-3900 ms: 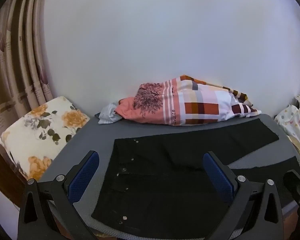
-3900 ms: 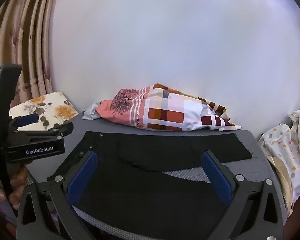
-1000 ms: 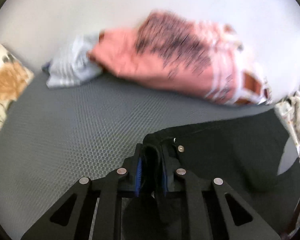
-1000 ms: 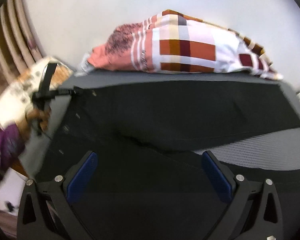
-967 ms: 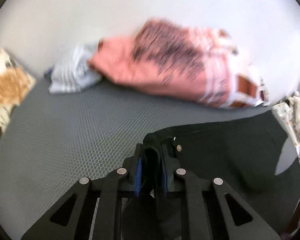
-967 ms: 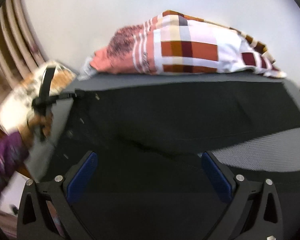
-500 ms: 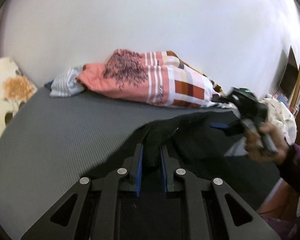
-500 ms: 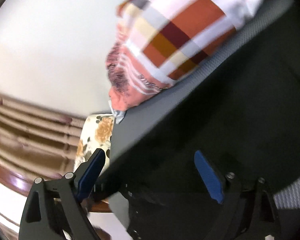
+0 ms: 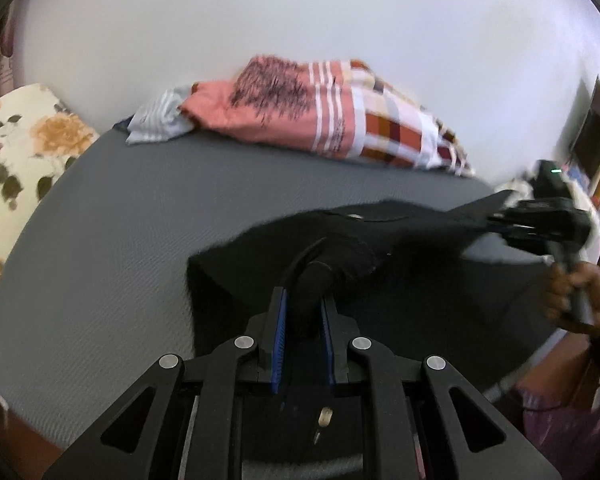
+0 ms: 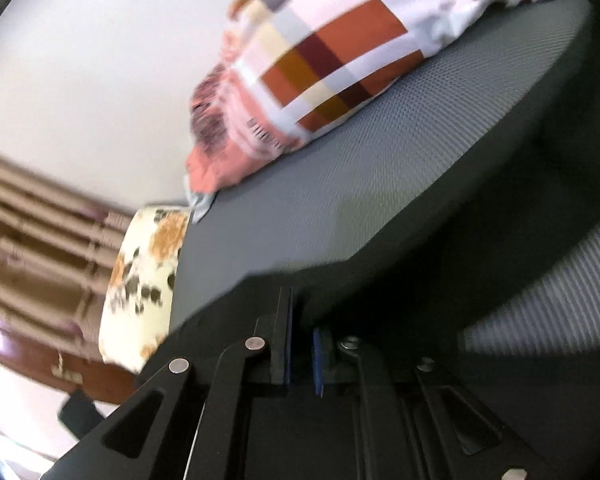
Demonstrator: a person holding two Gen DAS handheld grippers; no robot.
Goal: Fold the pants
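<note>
Up front, my left gripper [image 9: 303,312] has its jaws clamped on a bunched fold of the black pants [image 9: 380,248], hiding the edge; my right gripper [image 9: 536,222] pinches a far corner. Blurred, tilted right view: jaws nearly closed on pants [image 10: 440,264], cloth mostly cropped.

A plain white wall [image 9: 300,12] fills the upper frame; beige pleated curtains [image 10: 28,232] hang at left; grey mattress [image 9: 120,220] below.

Black pants [image 9: 400,236] lying on grey honeycomb-textured mat [image 9: 132,216], pink, white and orange checked cloth [image 9: 340,120], cream pillow [image 9: 16,148] showing orange flowers
</note>
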